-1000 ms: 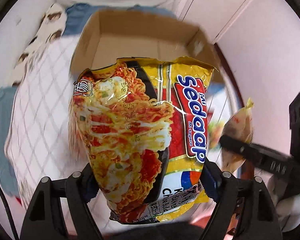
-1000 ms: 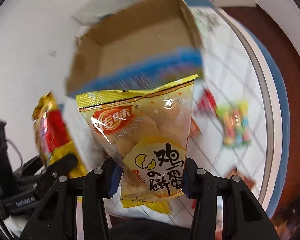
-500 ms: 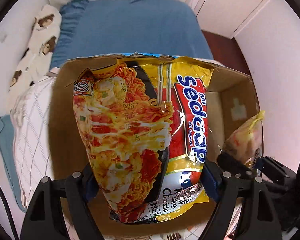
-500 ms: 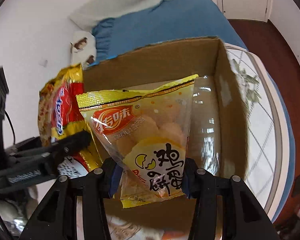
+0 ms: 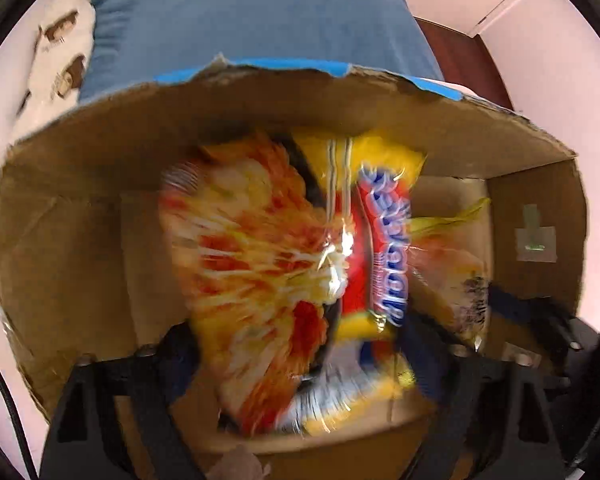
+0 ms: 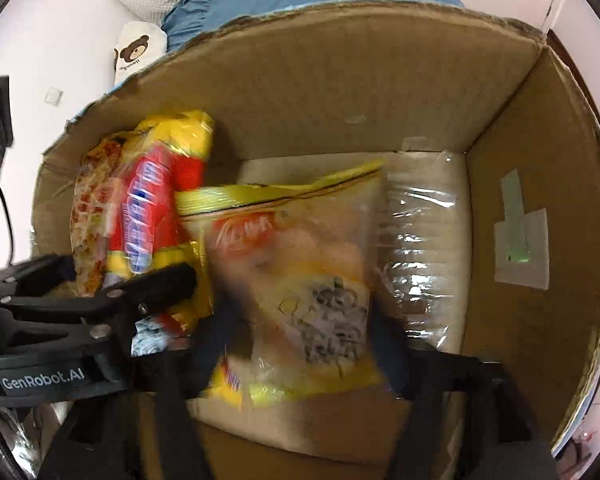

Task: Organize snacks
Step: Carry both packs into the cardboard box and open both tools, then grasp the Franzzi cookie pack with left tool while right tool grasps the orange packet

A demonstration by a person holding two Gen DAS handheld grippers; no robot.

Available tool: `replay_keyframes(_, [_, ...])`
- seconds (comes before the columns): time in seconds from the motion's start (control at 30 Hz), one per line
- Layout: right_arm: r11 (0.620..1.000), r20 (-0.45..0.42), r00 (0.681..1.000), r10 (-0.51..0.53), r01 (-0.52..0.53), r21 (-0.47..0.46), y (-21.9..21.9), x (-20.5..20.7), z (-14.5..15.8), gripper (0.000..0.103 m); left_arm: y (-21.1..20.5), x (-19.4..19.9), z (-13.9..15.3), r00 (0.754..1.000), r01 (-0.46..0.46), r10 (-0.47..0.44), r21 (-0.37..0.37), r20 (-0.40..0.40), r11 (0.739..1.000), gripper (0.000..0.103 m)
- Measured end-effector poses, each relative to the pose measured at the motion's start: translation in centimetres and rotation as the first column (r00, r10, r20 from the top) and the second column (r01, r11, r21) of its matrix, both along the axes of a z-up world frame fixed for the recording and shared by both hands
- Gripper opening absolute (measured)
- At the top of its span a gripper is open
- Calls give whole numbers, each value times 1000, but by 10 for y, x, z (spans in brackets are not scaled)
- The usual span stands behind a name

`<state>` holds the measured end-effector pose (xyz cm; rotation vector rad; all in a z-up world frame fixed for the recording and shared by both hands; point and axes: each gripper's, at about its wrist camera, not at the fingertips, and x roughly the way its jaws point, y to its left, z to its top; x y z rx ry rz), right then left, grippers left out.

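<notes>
A yellow and red instant noodle packet point(image 5: 268, 272) hangs blurred inside the open cardboard box point(image 5: 80, 240). It sits between the fingers of my left gripper point(image 5: 296, 352), whose jaws are opening and stand wider than the packet. In the right wrist view a clear and yellow biscuit packet point(image 6: 300, 264) is blurred between the fingers of my right gripper point(image 6: 302, 332). Those jaws are also opening, off its sides. Both packets are low inside the box point(image 6: 340, 80), side by side, with the noodle packet point(image 6: 140, 216) on the left.
The box floor carries shiny clear tape point(image 6: 424, 248), and its right wall has a pale tape patch point(image 6: 520, 240). Behind the box lie blue bedding point(image 5: 260, 12) and a bear-print pillow point(image 6: 136, 52). White walls stand on both sides.
Both grippers have travelled from in front of the box to over it and sunk inside. Their jaws have widened, and both packets have gone blurred and slipped lower.
</notes>
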<state>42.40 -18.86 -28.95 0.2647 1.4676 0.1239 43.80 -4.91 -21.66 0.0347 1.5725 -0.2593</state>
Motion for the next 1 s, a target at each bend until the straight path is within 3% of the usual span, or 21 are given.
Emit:
replay_keyframes(0.2, [999,10,1000,25,-24,-33,8,-5,11,96,-1,-6,12,1000,-12,12,-11,28,1000,96])
replay_keyframes(0.43, [999,28,1000,-9,10,-46,10,-27,39,96,14,-35,53,989,-72,76,-35,126,997,96])
replay_keyframes(0.73, [996,163,987,-5,20,-91,16,-88,101,96,44,-93,104,944,-125,137,-61,301,990,96])
replay_keyframes(1.0, [994,285,959,-10,41,-101,13,-141,149,96,52,-153,150,903,-105,139,-106,406,989,96])
